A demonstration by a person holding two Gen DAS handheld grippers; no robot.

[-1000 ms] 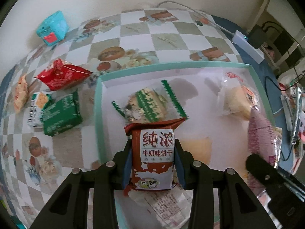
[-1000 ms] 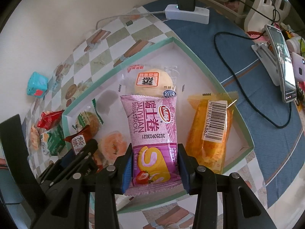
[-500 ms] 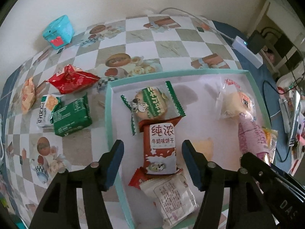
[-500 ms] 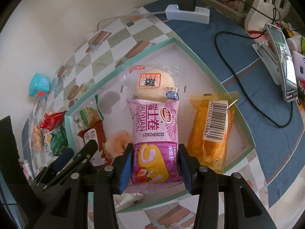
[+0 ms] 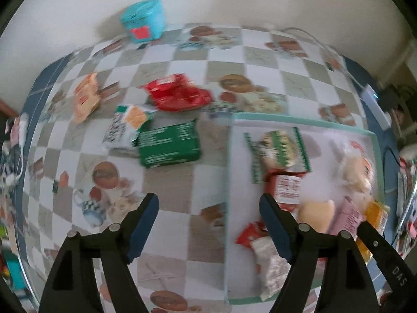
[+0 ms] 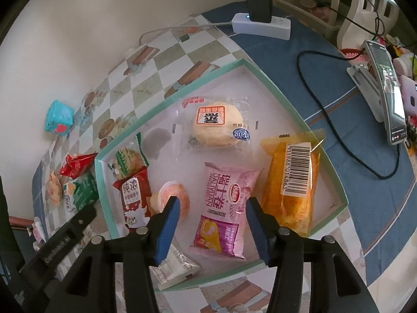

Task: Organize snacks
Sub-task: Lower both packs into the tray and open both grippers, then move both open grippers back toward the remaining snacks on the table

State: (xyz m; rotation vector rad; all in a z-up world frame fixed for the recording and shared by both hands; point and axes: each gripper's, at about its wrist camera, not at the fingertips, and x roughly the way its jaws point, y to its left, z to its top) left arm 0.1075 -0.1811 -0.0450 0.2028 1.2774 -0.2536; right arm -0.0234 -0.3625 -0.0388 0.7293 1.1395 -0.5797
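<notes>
My left gripper [image 5: 208, 208] hangs over the checkered cloth just left of the teal tray's rim [image 5: 229, 182]; its jaws are opening wide with nothing between them. The red-brown biscuit pack [image 5: 286, 187] lies in the tray. A green box [image 5: 169, 146], a red packet [image 5: 179, 94], a cracker pack [image 5: 125, 125] and an orange packet [image 5: 84, 99] lie loose on the cloth. My right gripper [image 6: 212, 208] is opening over the tray [image 6: 286, 99]. The pink roll pack [image 6: 226, 190] lies flat between its pads, untouched. An orange bar [image 6: 292, 185] and a bun pack [image 6: 216, 125] lie beside it.
A teal box [image 5: 144, 18] stands by the wall. Right of the tray, a power strip with a charger [image 6: 260, 23], a black cable [image 6: 325, 109] and a phone on a stand [image 6: 388, 91] sit on the blue cloth. A white sachet [image 6: 174, 263] lies at the tray's near edge.
The left gripper let go of the biscuit pack, opened wide and swung left out of the tray. The right gripper released the pink roll pack, which now lies flat in the tray.
</notes>
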